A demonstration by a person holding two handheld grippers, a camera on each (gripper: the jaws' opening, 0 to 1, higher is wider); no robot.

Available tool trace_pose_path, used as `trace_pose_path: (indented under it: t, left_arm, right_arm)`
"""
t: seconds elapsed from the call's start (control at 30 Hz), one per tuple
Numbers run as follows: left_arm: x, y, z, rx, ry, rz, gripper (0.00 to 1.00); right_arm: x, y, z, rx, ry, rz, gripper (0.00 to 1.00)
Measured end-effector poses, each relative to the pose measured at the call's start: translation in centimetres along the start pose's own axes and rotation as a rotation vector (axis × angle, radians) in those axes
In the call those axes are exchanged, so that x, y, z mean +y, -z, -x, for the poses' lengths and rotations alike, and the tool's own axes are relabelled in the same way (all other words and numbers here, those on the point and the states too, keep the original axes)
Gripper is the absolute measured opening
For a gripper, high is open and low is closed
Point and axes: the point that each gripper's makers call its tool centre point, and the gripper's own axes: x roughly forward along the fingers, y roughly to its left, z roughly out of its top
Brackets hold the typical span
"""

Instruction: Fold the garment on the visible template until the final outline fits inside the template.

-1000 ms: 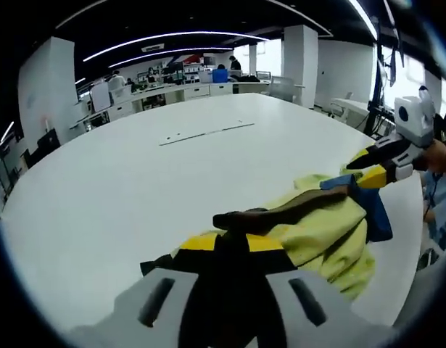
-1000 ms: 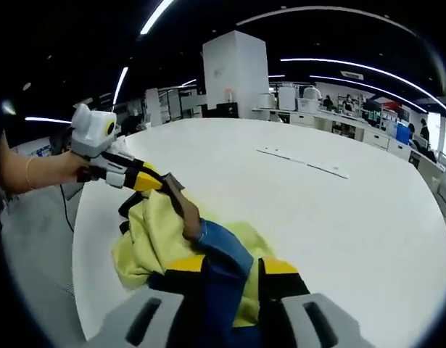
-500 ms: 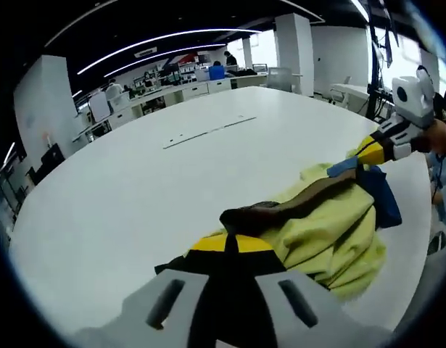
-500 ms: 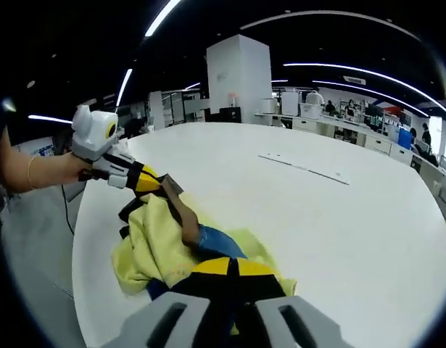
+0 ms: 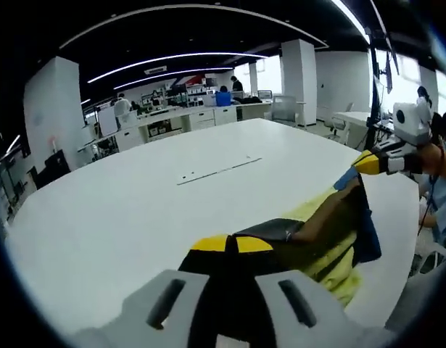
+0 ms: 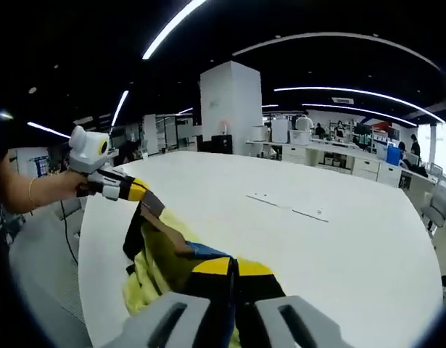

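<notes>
The left gripper (image 5: pixel 231 245) and right gripper (image 6: pixel 233 267) are each pinching an edge of the garment (image 5: pixel 331 232), holding it stretched between them above the near side of the white surface (image 5: pixel 135 210). The folding is looking barely begun. Farther off, a thin strip (image 6: pixel 290 205) is lying flat; whether it marks the template is hard to tell.

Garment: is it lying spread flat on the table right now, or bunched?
Bunched. The garment is gathered and stretched between the left gripper and the right gripper, both shut on it, with yellow folds hanging toward the table.
</notes>
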Motion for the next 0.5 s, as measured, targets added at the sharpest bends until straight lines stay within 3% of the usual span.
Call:
trace_pose_path:
  t: [0.2, 0.37, 0.5]
  left_arm:
    - [0.3, -3.8, -0.3, -0.063, 0.015, -0.012, 0.0]
    - [0.9, -4.9, -2.4, -0.054, 0.028, -0.018, 0.0]
    - [1.7, -5.3, -4.8, -0.05, 0.027, -0.015, 0.0]
  right_arm:
    - [-1.9, -3.2, 0.5, -0.055, 0.05, 0.038, 0.0]
    - [-4.3, -4.6, -0.9, -0.062, 0.083, 0.025, 0.0]
    - [-6.5, -4.6, -3.1, -0.053, 0.11, -0.004, 0.0]
